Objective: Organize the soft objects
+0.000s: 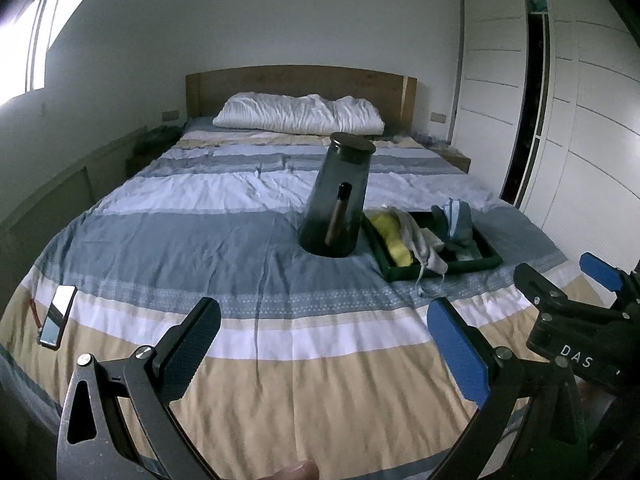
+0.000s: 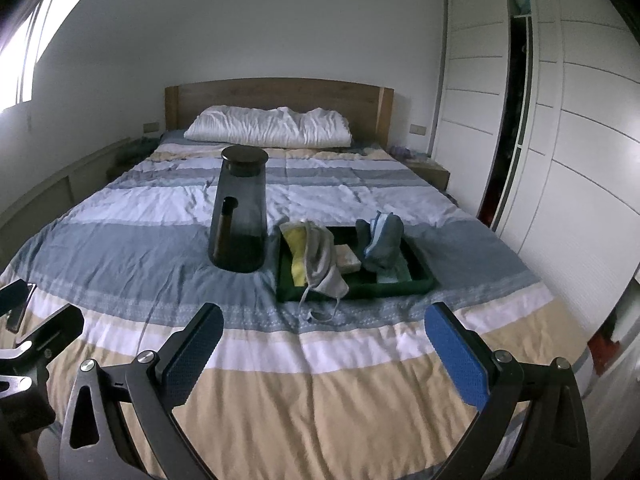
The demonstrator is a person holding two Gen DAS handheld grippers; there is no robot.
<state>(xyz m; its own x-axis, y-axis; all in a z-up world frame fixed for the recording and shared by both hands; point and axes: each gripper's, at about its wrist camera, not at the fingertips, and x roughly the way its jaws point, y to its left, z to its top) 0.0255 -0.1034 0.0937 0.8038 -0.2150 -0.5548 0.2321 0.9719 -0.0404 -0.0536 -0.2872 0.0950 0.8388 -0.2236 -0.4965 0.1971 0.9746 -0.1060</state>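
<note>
Striped bedding: a duvet (image 2: pixel 280 380) in blue, white and tan bands is spread over the bed, and every item is carried on it.
Tray: a dark green tray (image 2: pixel 424 280) is seen on a blue band right of the bed's middle; in the left wrist view it is placed at (image 1: pixel 494 260).
Soft objects: a yellow cloth (image 2: pixel 295 246) is laid along the tray's left side, a grey cloth (image 2: pixel 322 264) is draped over it and over the tray's near rim, and its strings are trailed onto the duvet.
Blue pouch: a grey-blue pouch (image 2: pixel 380 240) is propped upright in the right part of the tray.
Tan block: a small tan block (image 2: pixel 347 260) is lodged between the grey cloth and the pouch; its material cannot be told.
Jug: a dark translucent jug (image 2: pixel 239 216) with a lid and a brown handle is stood just left of the tray.
Pillow: a white pillow (image 2: pixel 268 126) is laid against the wooden headboard (image 2: pixel 276 94).
Phone: a phone (image 1: pixel 58 316) is laid near the bed's left edge.
Left gripper: the left gripper (image 1: pixel 324 354) is held spread wide over the tan band, with nothing between its fingers.
Right gripper: the right gripper (image 2: pixel 324 354) is likewise parted and unloaded, well short of the tray.
Wardrobe: white wardrobe doors (image 2: pixel 580 140) are seen at right, with a dark gap between them.
</note>
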